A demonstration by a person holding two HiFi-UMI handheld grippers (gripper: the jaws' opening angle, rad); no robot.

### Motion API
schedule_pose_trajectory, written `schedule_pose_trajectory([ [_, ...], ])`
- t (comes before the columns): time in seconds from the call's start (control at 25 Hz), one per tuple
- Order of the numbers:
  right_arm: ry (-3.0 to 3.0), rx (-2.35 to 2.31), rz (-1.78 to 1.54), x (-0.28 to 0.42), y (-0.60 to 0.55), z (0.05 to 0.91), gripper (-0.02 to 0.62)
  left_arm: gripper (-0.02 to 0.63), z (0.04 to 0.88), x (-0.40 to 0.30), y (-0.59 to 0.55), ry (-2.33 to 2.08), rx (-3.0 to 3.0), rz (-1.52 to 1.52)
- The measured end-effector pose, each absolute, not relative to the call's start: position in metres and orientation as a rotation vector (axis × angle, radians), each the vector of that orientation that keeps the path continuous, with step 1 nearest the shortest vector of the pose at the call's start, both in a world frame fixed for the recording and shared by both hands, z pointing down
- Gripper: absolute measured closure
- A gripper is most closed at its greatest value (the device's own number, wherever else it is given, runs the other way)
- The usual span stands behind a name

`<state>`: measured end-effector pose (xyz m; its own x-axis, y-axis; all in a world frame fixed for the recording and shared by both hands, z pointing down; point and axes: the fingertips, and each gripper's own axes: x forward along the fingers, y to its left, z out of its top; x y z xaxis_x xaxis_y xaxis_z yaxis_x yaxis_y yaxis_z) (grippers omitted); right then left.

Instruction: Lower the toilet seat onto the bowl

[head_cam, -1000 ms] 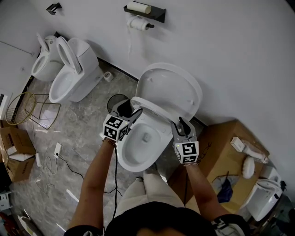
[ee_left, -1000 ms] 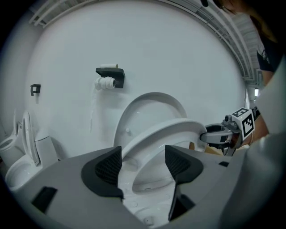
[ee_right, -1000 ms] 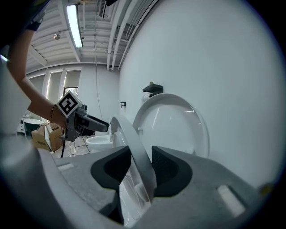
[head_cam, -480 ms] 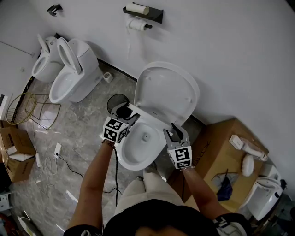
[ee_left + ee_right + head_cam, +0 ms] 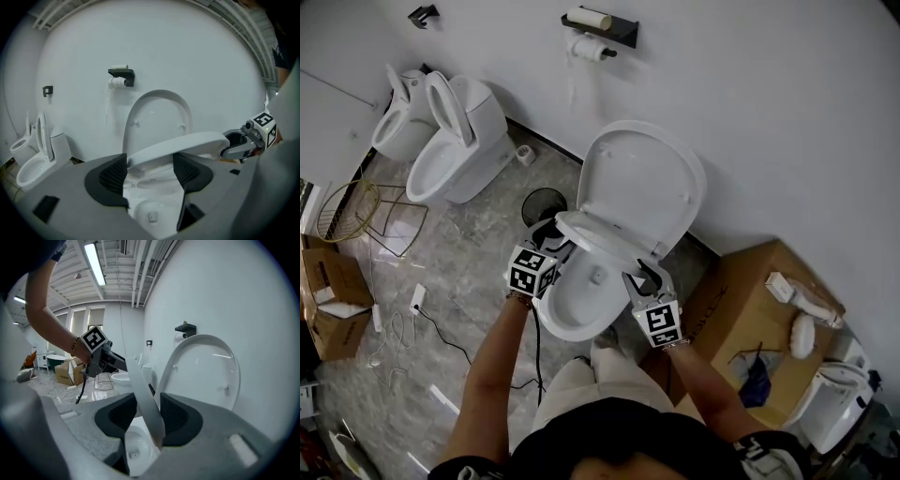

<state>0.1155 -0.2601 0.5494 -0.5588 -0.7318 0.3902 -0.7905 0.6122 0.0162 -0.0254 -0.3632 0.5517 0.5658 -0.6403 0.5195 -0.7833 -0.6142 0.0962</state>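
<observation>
The white toilet's lid (image 5: 645, 186) stands upright against the wall. Its seat ring (image 5: 602, 236) hangs part way down, tilted over the bowl (image 5: 574, 298). My left gripper (image 5: 547, 240) is shut on the seat's left side, with the seat (image 5: 187, 143) filling the gap between its pads. My right gripper (image 5: 643, 279) is shut on the seat's right side. In the right gripper view the seat (image 5: 140, 385) runs edge-on between the pads of that gripper (image 5: 149, 416). The left gripper view shows the bowl (image 5: 150, 213) below the left gripper (image 5: 150, 164).
A second toilet (image 5: 450, 150) stands at the back left. A paper holder (image 5: 598, 26) hangs on the wall. A black bin (image 5: 544, 202) sits left of the bowl, a cardboard box (image 5: 750, 309) to its right. A wire basket (image 5: 356, 211) and a cable (image 5: 431, 319) lie on the floor.
Both grippers have come down and toward me with the seat. The seat has swung away from the lid and lower over the bowl.
</observation>
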Motion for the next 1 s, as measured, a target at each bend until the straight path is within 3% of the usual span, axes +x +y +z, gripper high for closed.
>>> schedule_pose_trajectory([
  [1.0, -2.477, 0.935, 0.128, 0.063, -0.187, 0.587, 0.440, 0.316, 0.593, -0.075, -0.287, -1.195, 2.414, 0.724],
])
